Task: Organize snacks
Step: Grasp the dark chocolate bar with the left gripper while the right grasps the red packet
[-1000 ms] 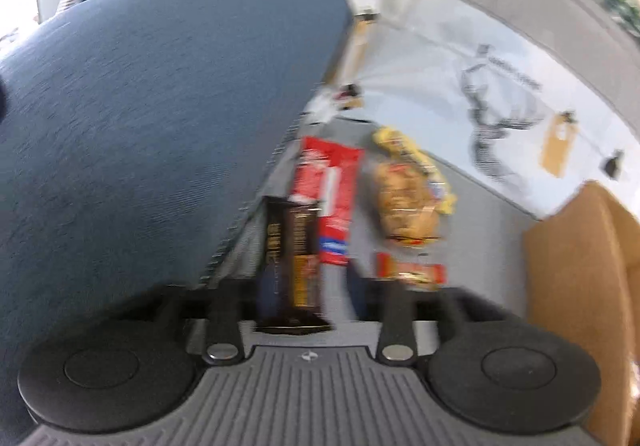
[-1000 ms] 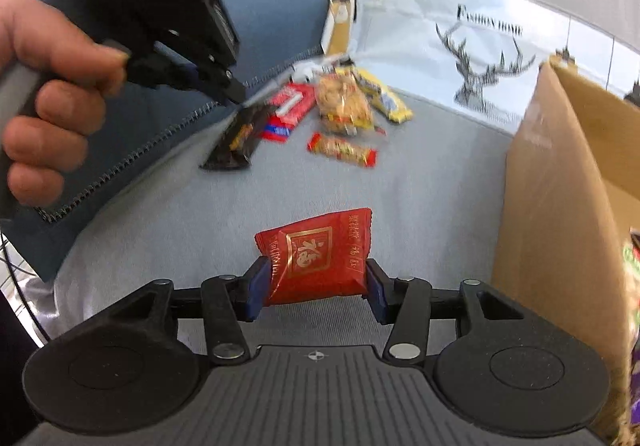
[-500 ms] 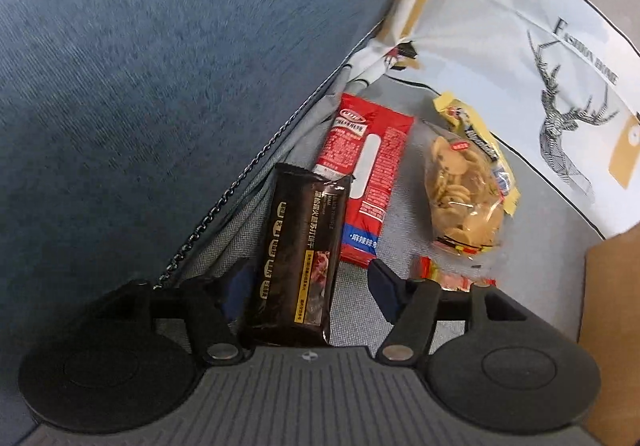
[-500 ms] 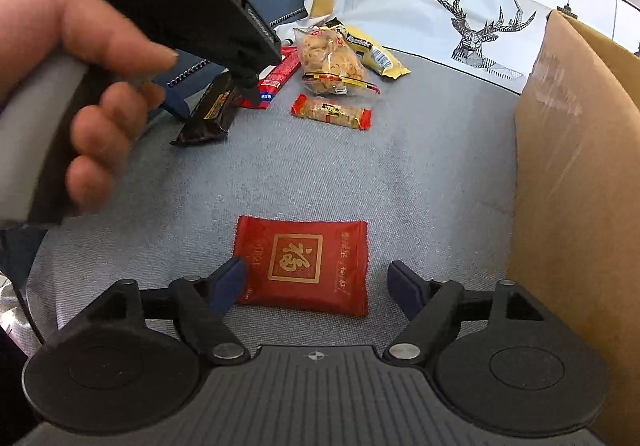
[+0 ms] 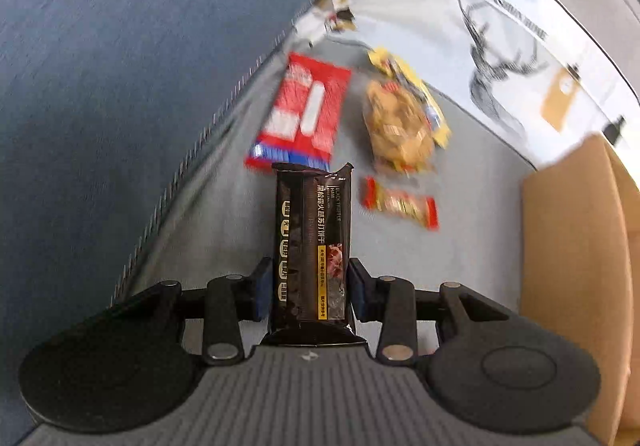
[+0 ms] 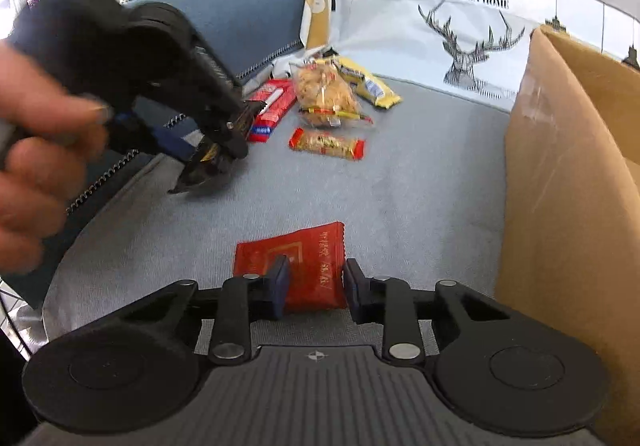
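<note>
The left wrist camera is looking steeply down, close over the grey cushion (image 5: pixel 460 230). The right wrist camera is facing forward at a shallower slant, farther back. Both are taking in the snack pile, the deer-print pillow (image 6: pixel 460 41) and the cardboard box (image 5: pixel 576 246).

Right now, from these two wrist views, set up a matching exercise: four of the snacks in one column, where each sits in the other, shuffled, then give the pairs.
Things:
1. dark brown cracker bar packet
2. flat red foil sachet with gold print
3. small red-and-gold candy bar
4. clear bag of round golden biscuits

Places:
A. loose on the grey cloth, just in front of the biscuit bag
B. between the closing right tool fingers
C. between the closing left tool fingers
D. partly on top of a yellow packet

Pairs: 1-C, 2-B, 3-A, 4-D
</note>
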`<state>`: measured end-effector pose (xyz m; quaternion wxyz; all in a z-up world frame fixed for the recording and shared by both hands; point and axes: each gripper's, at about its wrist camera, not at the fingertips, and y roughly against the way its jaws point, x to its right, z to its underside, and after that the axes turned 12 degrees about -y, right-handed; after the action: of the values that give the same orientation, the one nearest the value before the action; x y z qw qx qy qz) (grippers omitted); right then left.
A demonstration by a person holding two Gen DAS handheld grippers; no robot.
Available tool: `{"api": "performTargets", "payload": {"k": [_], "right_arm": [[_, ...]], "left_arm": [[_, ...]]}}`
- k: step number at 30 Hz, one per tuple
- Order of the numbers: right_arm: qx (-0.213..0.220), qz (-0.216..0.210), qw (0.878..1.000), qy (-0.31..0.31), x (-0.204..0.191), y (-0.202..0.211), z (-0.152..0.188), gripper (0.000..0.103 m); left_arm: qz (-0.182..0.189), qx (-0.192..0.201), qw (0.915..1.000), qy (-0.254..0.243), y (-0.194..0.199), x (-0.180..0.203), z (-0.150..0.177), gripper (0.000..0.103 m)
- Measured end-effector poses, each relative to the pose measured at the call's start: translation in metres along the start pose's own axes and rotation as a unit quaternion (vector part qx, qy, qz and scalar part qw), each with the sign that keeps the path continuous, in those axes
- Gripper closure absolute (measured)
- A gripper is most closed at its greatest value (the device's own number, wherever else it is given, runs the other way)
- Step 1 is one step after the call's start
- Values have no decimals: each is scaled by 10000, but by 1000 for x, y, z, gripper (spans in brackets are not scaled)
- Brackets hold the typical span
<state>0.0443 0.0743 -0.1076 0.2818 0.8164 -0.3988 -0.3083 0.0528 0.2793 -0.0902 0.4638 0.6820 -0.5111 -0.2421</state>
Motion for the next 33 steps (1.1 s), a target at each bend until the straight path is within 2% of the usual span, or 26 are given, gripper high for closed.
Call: {"api": "performTargets", "payload": {"k": [3,5,7,8,12,16,20,21,25,30,32,33], "right_arm": [[-59,-52,9999,-97,0,-1,1,60],[-41,-56,10000,-67,-2,-1,2,29],[-54,-46,10000,4,-5,-4,3,15],[-87,-39,9999,41,-7,-6,4,13],[-273,53,9994,185,-12,-21,9,11],[-214,137,9989,388,-17,-27,10,11],[-79,51,9987,498,-18,-24,9,38],[-62,46,9986,523,-18,-23,9,39],[132,168,9981,573,-17,-16,8,47],[294,171,9980,533,-13,-6,5,46],[176,266,9981,526,-12,-10,6,46],[118,302,9982,506,-11,-11,7,46]], "left_arm": [[306,-194,9992,160,7,-2,15,60],[295,-319,9989,194,6,-4,19,60],[162,-470,9987,105,0,-3,20,60],[116,-522,9985,92,-3,-3,19,60],[128,-611,9980,103,-11,-3,18,55],[74,-631,9979,-109,-15,5,16,48],[55,-631,9978,-204,-17,9,16,43],[57,-630,9978,-201,-17,9,16,41],[48,-633,9977,-226,-16,10,17,41],[-30,-637,9972,-378,-17,15,16,41],[-124,-628,9967,-509,-16,19,16,46],[-214,-616,9960,-605,-16,21,16,56]]}}
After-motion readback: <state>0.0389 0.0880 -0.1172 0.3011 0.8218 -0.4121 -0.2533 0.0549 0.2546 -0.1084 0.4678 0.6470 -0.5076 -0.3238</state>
